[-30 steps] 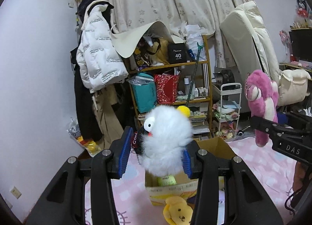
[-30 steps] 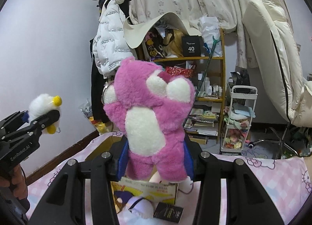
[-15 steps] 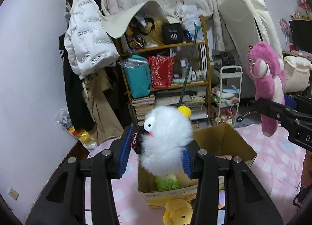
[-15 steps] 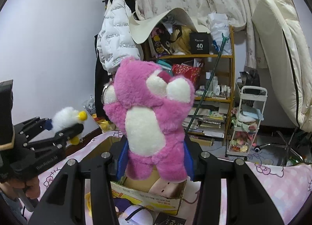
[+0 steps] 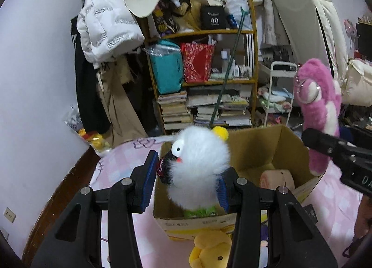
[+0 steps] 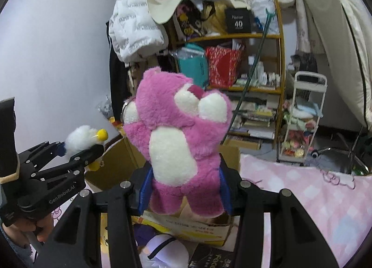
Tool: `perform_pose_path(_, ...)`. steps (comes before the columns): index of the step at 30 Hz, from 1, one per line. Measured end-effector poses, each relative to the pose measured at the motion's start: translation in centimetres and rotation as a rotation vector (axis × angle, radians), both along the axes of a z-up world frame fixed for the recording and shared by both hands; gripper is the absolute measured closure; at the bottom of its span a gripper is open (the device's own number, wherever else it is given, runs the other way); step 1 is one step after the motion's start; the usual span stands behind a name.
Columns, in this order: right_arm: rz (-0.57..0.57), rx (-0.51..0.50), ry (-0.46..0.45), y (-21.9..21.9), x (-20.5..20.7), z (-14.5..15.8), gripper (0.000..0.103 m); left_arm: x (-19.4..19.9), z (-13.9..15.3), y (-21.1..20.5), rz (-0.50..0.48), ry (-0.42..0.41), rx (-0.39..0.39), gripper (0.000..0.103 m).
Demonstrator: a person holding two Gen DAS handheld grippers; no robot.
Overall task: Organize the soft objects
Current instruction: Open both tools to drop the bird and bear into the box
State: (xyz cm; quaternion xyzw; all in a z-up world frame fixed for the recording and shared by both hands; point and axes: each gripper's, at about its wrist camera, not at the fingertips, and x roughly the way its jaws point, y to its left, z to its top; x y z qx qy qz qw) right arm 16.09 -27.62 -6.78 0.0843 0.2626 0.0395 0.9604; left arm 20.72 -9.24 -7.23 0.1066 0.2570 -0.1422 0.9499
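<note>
Plushies look light, squashy — white fluffy bird (image 5: 200,168) clamped in left gripper (image 5: 186,183), pink bear (image 6: 183,147) in right gripper (image 6: 184,189). Grip mid-body, w/ cardboard box (image 5: 288,149) at 6 o'clock.

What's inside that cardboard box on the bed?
In the cardboard box, a pinkish round plush and something green show. The white fluffy toy, held in the left gripper, hides the rest.

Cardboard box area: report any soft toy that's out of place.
A yellow plush toy lies on the pink bedspread outside the open cardboard box, against its front wall, while a beige plush already sits inside.
</note>
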Motion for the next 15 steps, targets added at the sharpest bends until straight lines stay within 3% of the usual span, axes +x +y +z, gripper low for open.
perform_pose_path(5,0.003,0.013,0.072,0.2,0.9,-2.1,0.051,0.0,-1.0,0.2,-0.017,0.026,-0.009,0.057)
perform_pose_path(11,-0.004,0.036,0.092,-0.1,0.8,-2.7,0.050,0.3,-1.6,0.2,-0.016,0.055,0.019,0.056)
perform_pose_path(15,-0.004,0.045,0.102,-0.3,0.8,-3.0,0.047,-0.1,-1.7,0.4,-0.011,0.048,0.018,0.046)
